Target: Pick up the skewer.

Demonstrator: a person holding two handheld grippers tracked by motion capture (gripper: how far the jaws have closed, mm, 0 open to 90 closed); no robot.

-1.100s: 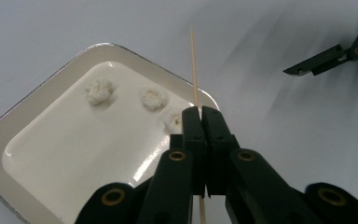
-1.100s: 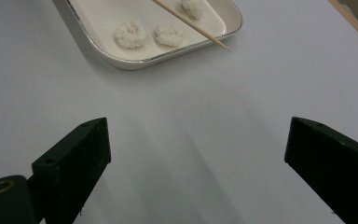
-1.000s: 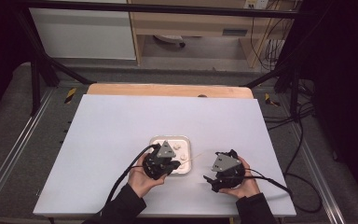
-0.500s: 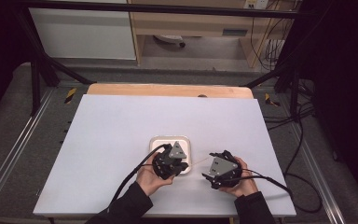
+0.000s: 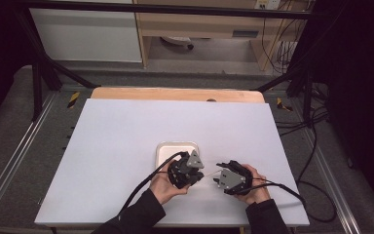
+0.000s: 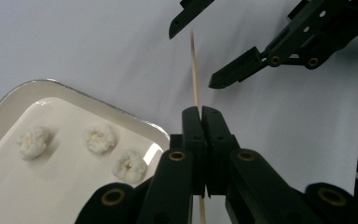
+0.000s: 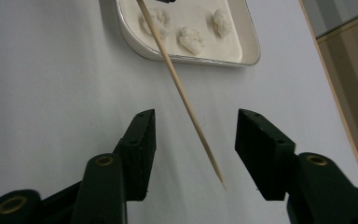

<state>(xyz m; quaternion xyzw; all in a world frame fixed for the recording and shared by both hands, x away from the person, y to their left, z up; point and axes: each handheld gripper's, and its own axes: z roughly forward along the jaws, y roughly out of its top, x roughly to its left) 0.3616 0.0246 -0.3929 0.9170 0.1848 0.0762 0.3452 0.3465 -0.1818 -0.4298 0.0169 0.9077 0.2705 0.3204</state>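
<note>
- Writing or brand marks: none that can be read on either tool or on the tray.
- One wooden skewer [image 6: 195, 70], one white tray [image 6: 98, 105], three pale popcorn-like pieces [image 6: 100, 138] in it, two tools.
- Left hand-held gripper [image 6: 200, 116] is clamped tight on the skewer, just beside the tray's corner, above the white bench [image 5: 117, 146].
- The skewer's long axis runs from those jaws straight toward the right hand-held gripper [image 7: 193, 140], sharp tip leading.
- That gripper's jaws have just been closing; they stand half apart, the tip between them, pads not yet touching it.
</note>
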